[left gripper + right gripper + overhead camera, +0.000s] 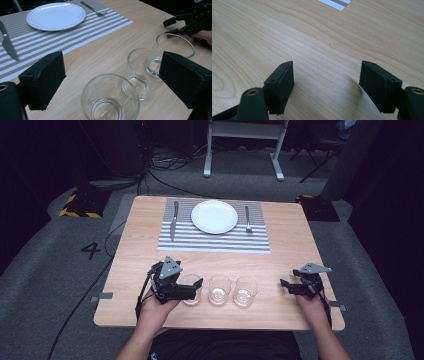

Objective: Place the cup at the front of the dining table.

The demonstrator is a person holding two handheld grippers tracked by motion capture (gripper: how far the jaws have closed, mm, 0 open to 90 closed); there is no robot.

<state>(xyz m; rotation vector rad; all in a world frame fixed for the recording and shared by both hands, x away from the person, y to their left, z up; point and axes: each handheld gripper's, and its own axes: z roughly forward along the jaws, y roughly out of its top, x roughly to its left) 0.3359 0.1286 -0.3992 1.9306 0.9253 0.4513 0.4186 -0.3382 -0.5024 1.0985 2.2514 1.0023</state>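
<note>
Three clear empty glasses stand in a row near the table's front edge. My left gripper [194, 285] [112, 62] is open around the leftmost glass [191, 297] [110, 100]; bare table shows between each pad and the glass. The middle glass [220, 289] [141, 70] and the right glass [245, 291] [175, 46] stand free. My right gripper [289, 277] [327, 72] [167, 27] sits low over the bare wood to the right of the right glass, open, with nothing between its jaws.
On the wooden table [280, 250], a striped placemat [215, 242] [75, 35] lies at the far side. It holds a white plate [214, 216] [56, 16], a knife [174, 220] [7, 42] to its left and a fork [247, 218] [93, 9] to its right.
</note>
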